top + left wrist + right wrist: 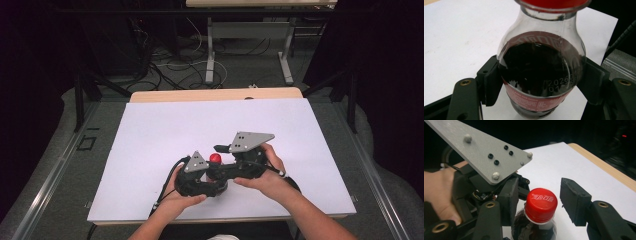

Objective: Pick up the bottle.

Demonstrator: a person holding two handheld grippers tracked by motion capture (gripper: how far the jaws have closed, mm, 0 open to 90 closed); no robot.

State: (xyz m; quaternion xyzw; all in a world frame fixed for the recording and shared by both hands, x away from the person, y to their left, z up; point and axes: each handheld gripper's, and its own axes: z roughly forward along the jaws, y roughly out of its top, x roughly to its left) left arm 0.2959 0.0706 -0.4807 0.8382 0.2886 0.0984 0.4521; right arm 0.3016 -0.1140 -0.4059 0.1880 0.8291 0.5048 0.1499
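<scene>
Left gripper: clamped on the bottle's dark body; both pads press the sides.
Right gripper: jaws apart around the red cap; a gap shows between the cap and the right-hand pad, the other side is unclear.
Views: left gripper view shows dark drink and printed date; right gripper view shows the cap logo.
Bottle axis: upright, cap upward.
Place: on the white sheet, near its front edge.
Count: one bottle, one cap, two grippers.

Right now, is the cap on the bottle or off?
On: the red cap sits on the bottle neck, with liquid inside.
</scene>
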